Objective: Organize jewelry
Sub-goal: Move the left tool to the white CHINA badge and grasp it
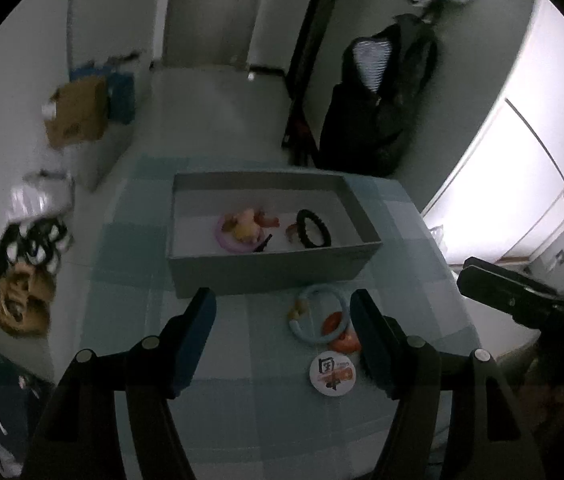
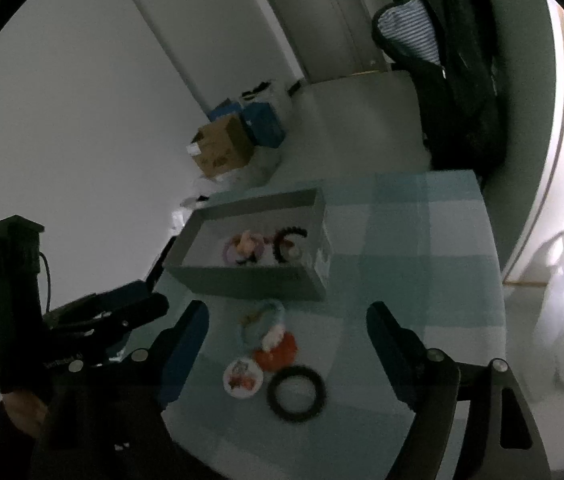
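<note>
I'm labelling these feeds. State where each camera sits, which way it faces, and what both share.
Left wrist: rides the left gripper, facing down at the box and blue ring; jaws open, right gripper at the edge.
Right wrist: rides the right gripper, facing down at the black ring; a hand shows.
Shared: box, blue ring, badge.

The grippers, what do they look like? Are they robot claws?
Sort of! Each gripper is a black frame with two flat blue fingers and round silver bolts. The left gripper shows them up close; so does the right gripper. From the right wrist view, the left gripper has a boxy black handle, a thin black cable and small white lettering.
</note>
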### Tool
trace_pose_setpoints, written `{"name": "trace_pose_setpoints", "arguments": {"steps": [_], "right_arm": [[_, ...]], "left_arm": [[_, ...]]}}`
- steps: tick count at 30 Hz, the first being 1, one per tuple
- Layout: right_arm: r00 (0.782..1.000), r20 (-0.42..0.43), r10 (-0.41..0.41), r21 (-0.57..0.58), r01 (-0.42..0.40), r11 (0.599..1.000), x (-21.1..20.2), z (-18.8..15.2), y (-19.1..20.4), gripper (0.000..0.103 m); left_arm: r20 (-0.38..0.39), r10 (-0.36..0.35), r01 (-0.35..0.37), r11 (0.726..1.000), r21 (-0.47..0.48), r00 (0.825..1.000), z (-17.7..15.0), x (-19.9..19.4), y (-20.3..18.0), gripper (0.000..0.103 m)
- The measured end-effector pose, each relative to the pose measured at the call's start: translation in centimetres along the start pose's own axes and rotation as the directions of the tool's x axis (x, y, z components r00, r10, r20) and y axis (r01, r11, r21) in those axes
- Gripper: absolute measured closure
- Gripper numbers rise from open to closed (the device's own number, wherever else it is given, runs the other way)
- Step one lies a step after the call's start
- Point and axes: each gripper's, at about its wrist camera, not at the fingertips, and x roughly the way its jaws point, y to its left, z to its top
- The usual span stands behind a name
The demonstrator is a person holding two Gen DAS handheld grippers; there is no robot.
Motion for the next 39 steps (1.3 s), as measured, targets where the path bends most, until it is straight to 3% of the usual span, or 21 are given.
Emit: {"name": "trace_pose_setpoints", "arguments": {"steps": [3,5,6,12,20,27,30,39], "right_arm": [[1.000,-0.004,-0.007,-0.026,0.007,1.000,-0.4,-0.5,0.1,0.022],[1.000,-0.006,-0.002,-0.016,0.002,1.000,-0.5,-0.7,-0.2,0.020],[1.000,-0.006,-0.003,-0.009,0.003,1.000,-0.7,-0.8,-0.3,0.020],[1.000,-0.009,-0.005,0.010,0.005,1.000,-1.4,-1.2,-0.8,0.017],[0.999,-0.041,-0.012,0.006,0.012,1.000,-2.0,-2.3,-1.8,0.014],[0.999,-0.047,-0.017,0.029,0.018,0.999,-2.3,-2.4,-2.4,0.010],[0.999,-0.047,-0.017,0.031,0.018,0.999,-2.3,-2.3,-2.5,0.009],[0.998,-0.063,-0.018,0.042,0.021,0.999,-2.0,-2.2,-2.7,0.009]], "left_arm": [[0.020,0.007,-0.009,0.998,0.065,1.000,-0.7,-0.7,-0.9,0.037],[0.012,0.004,-0.005,0.997,0.074,1.000,-1.2,-0.6,-1.1,0.026],[0.004,0.005,-0.005,0.997,0.076,1.000,-1.4,-0.5,-1.2,0.026],[-0.105,-0.010,0.020,0.995,0.102,0.994,-2.7,1.5,-2.0,0.025],[-0.207,0.045,-0.003,0.980,0.201,0.977,-4.5,4.3,-3.2,0.025],[-0.241,0.057,0.000,0.973,0.229,0.969,-4.9,5.4,-3.8,0.025],[-0.264,0.096,-0.027,0.967,0.253,0.960,-5.2,5.9,-3.8,0.025],[-0.274,0.085,-0.015,0.969,0.248,0.958,-4.9,6.0,-4.1,0.026]]}}
